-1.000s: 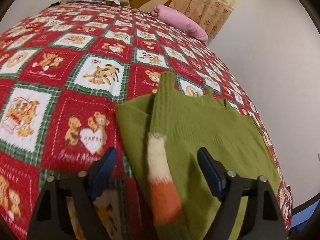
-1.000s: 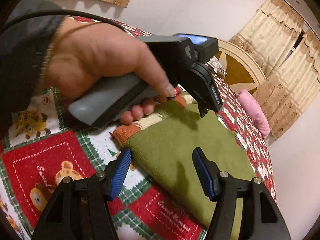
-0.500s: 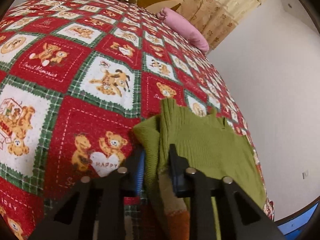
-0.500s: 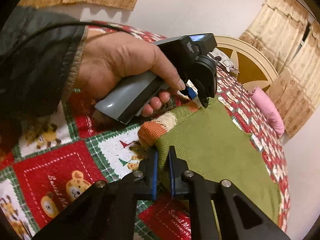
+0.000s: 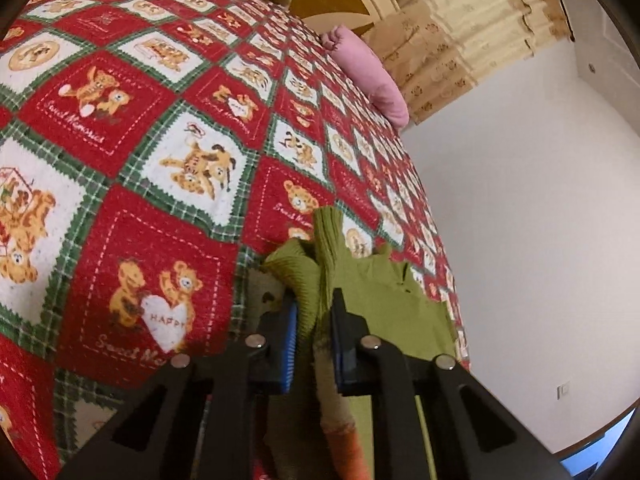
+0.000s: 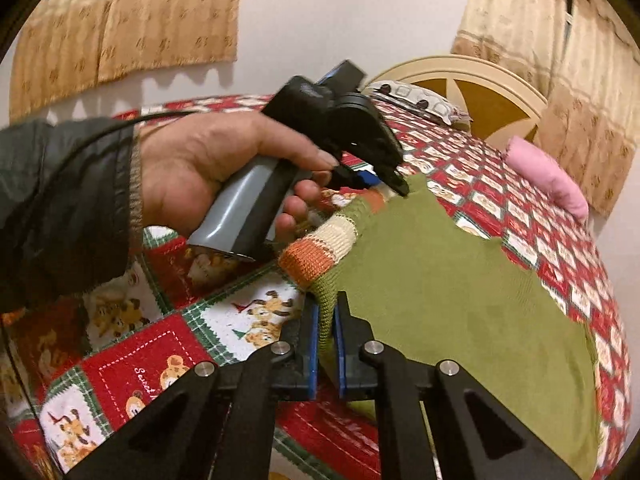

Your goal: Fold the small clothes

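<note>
The green sweater lies on the bed, spread over the patchwork quilt toward the bed's near right corner, body flat, with one striped sleeve (orange, cream, green) laid along its near edge. The left claw is closing on a bunched fold of ribbed green knit, which stands up between its blue pads at the 12 o'clock side of the claw. The right claw is fully clamped on the sweater's near corner, just below the orange sleeve cuff. In the right wrist view, the person's left hand holds the other tool at 10 o'clock, its tip on the sweater's far edge. Progress assessment: the task is at an early stage. The sleeve appears turned in, both edges are gripped, and the corner under the right claw appears slightly raised; the main body fold is not yet made, and the final stacking remains. Surroundings: a pink pillow lies at 1 o'clock near the headboard, a patterned pillow rests against it, and curtains hang beyond. Obstructions: none lie on the quilt in the fold path; the sweater sits near the bed's right edge, so a slip off that side is possible.
</note>
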### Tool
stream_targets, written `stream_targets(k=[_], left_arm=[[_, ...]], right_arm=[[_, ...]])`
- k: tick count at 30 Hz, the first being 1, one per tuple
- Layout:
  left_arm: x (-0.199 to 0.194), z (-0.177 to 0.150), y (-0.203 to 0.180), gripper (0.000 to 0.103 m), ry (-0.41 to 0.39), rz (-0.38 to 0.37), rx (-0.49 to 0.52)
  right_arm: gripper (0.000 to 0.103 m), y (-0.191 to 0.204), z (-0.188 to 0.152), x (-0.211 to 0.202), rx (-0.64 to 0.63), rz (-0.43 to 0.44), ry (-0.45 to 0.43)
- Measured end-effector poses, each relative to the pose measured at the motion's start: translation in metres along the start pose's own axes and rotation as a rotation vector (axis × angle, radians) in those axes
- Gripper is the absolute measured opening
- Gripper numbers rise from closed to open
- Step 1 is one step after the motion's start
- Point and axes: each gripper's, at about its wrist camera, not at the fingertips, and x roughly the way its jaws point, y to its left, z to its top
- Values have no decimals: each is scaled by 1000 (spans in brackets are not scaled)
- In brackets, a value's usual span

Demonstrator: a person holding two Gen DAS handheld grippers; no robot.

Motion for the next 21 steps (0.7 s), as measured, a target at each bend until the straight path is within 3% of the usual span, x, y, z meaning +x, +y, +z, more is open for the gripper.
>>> stream_targets(k=[10, 21], left_arm=[[6, 3, -38, 15, -12, -64, -15], [28, 2, -119, 15, 15, -130, 99]], right_arm=[[6, -44, -10, -25, 162, 27, -46], [5, -110, -39, -67, 371, 52, -118]])
